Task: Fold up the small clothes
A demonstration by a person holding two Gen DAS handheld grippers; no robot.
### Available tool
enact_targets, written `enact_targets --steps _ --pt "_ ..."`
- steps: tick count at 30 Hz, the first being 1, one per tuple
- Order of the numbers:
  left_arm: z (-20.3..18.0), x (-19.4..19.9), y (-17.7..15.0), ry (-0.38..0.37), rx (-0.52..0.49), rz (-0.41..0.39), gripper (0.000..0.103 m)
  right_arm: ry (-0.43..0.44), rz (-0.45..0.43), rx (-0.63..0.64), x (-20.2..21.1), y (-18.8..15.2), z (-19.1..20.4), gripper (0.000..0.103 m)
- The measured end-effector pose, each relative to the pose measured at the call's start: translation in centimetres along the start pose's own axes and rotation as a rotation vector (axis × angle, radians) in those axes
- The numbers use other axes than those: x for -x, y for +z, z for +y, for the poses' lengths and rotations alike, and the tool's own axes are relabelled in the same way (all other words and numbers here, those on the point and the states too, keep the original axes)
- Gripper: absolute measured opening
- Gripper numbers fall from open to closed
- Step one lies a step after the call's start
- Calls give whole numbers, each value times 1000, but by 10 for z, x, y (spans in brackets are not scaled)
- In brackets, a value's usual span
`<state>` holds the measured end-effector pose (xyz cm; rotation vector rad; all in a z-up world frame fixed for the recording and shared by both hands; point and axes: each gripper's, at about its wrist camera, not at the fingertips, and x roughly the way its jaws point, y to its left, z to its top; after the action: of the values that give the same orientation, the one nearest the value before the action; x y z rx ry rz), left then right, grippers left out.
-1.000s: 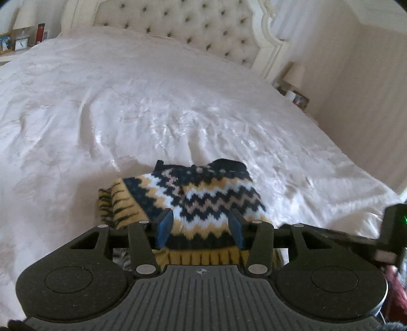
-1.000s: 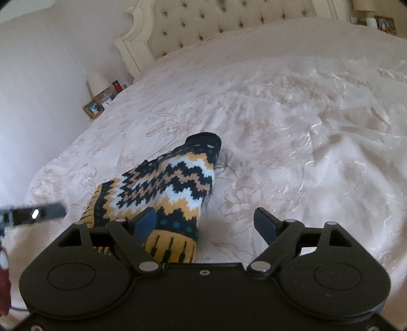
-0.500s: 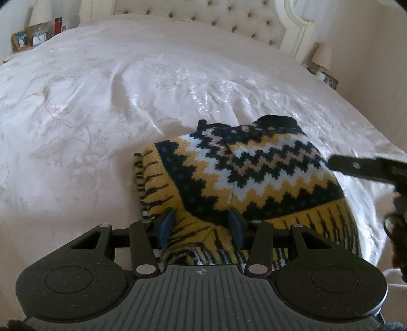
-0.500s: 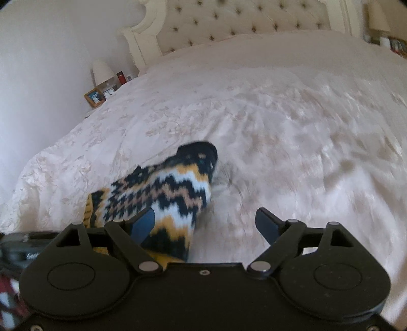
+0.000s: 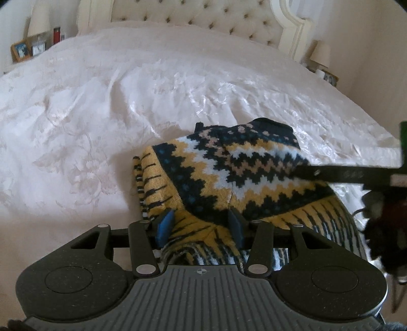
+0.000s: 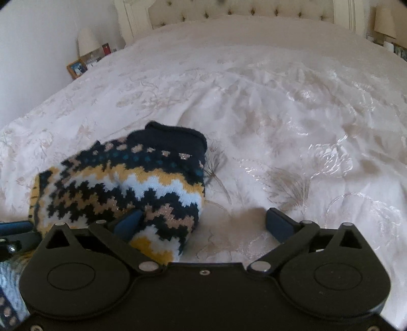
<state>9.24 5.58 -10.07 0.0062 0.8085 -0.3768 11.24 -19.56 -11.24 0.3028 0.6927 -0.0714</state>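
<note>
White satin with a pale floral weave covers the bed (image 5: 106, 122) you are working over, creased into shallow ridges across the middle of both views. A tufted cream headboard (image 5: 203, 17) runs along the top of the left wrist view, with a framed photo (image 5: 21, 49) and a red object on a nightstand in the upper left and a lamp (image 5: 321, 54) at the upper right. In the right wrist view the same photo frame (image 6: 76, 68) sits at the upper left beside another lamp.

Your knitted piece, a zigzag-patterned garment (image 5: 229, 175) in navy, mustard, white and tan, lies on the bedspread in the lower centre of the left view, its navy end pointing toward the headboard. Your left gripper (image 5: 199, 226) has its 2 blue-padded fingers pinched around the yellow striped hem at the lower centre. The dark bar of the other tool crosses the garment's right side.

In the right wrist view the garment (image 6: 132, 183) fills the lower left. Your right gripper (image 6: 203, 224) stands spread wide: its left finger pad (image 6: 128, 224) touches the knit's near edge, while the right pad (image 6: 278, 224) sits over bare bedspread, apart from it.
</note>
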Motion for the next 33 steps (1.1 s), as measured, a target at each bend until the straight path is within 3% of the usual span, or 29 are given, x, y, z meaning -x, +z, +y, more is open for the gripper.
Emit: enact_targets --steps 4,9,15,21,25,33 --pt "-4 7 -4 24 -22 -7 46 26 -41 -23 31 -5 0 102" --pt "-6 11 -10 45 -23 -10 48 28 15 29 50 -29 9 102" --pt "-1 8 -15 55 0 0 59 11 30 -5 57 -45 7 102" --pt "9 19 -17 23 70 -22 59 14 -34 17 70 -42 13 102" --pt "7 33 -15 4 86 -32 71 5 -98 1 92 -39 16 102" --pt "-6 103 20 124 86 -167 75 173 -167 -165 142 -17 13 102"
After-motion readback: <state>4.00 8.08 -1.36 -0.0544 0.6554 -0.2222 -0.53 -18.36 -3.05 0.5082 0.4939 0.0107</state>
